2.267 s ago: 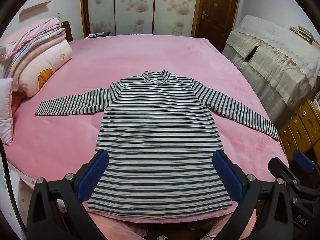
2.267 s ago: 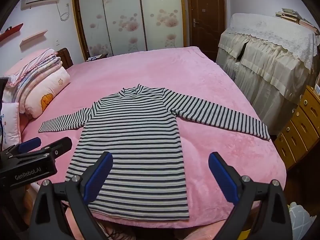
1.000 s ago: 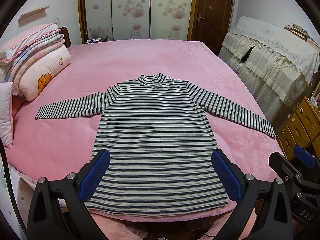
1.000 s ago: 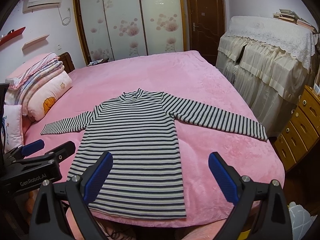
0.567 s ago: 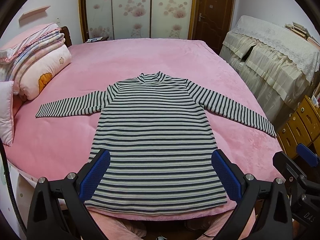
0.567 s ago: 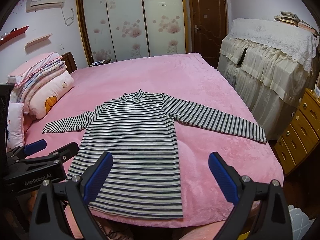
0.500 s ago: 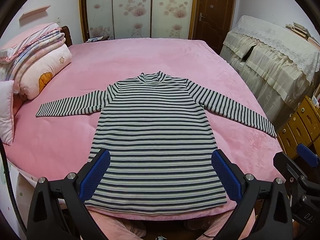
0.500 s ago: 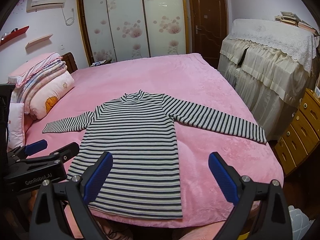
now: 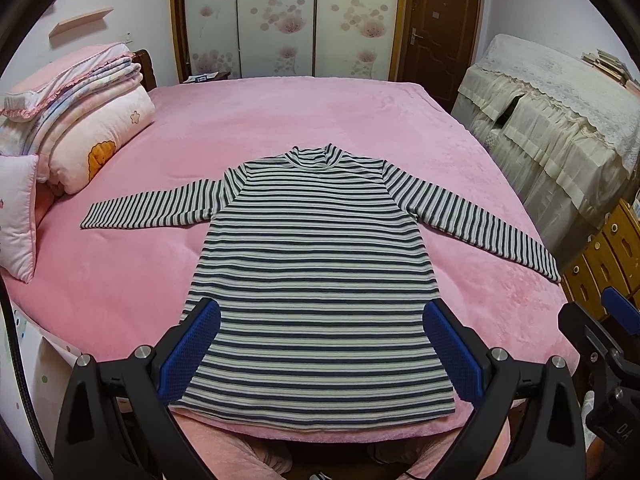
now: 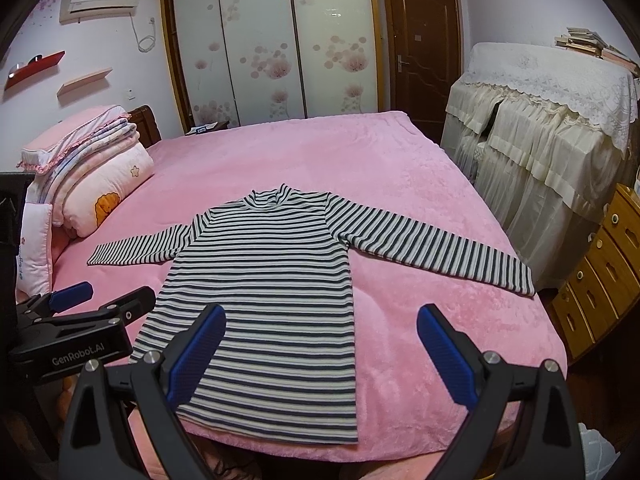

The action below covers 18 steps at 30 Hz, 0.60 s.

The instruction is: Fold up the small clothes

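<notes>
Both grippers hang just short of the near edge of the bed with their blue pads spread wide and nothing between them: the left gripper [image 9: 320,354] frames the lower body of the striped top [image 9: 316,276], and the right gripper [image 10: 320,356] sits a little further to the right, its left pad over the hem and its right pad over bare bedspread. Compared with the views from a couple of seconds ago, very little has changed; both cameras have drawn back and tipped up slightly, so the garment sits a touch further off and more of the room shows, while the top itself has not shifted at all. It lies face up and flat on the pink bedspread [image 9: 280,120], collar pointing away toward the wardrobe, hem at the near edge, the left sleeve [image 9: 152,210] stretched out toward the pillows and the right sleeve [image 9: 480,226] reaching the far right edge of the bed. That reads as a pause for lining up rather than a working stroke: no fold has begun, no fabric is gripped, and the whole task is still ahead. A likely first step would be to bring each sleeve across the body, which means both tools must travel forward and outward to reach the cuffs. Beyond the garment, a stack of folded quilts [image 9: 80,120] and a pillow sit at the left, a lace-covered piece of furniture [image 10: 552,112] stands at the right, and wooden drawers [image 10: 600,276] are close to the bed's corner.
</notes>
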Tool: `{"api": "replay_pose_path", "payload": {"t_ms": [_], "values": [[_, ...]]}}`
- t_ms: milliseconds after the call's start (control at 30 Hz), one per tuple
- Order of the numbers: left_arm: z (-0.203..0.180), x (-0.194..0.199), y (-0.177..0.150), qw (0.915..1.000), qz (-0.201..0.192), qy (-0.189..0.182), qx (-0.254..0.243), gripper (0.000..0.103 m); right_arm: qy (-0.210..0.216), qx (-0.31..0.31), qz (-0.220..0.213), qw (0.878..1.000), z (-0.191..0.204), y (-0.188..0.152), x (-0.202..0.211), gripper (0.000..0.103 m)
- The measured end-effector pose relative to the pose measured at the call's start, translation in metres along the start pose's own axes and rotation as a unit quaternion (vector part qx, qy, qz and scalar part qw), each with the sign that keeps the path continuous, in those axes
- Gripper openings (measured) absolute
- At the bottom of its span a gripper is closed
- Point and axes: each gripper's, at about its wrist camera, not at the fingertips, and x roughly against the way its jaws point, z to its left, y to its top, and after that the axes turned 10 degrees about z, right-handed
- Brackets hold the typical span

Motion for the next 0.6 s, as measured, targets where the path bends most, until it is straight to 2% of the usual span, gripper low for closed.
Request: {"api": "replay_pose_path", "payload": {"t_ms": [467,600], "values": [[-0.01,0.007,0.013,0.9998,-0.006,0.019,-0.002,0.101,-0.005,0.016,-0.023,1.0,-0.015,0.016,0.011,0.097],[-0.016,0.013,0.022,0.9996,-0.021,0.02,0.005,0.101,-0.011,0.02,-0.038,0.999,-0.024,0.022,0.019,0.097]]}}
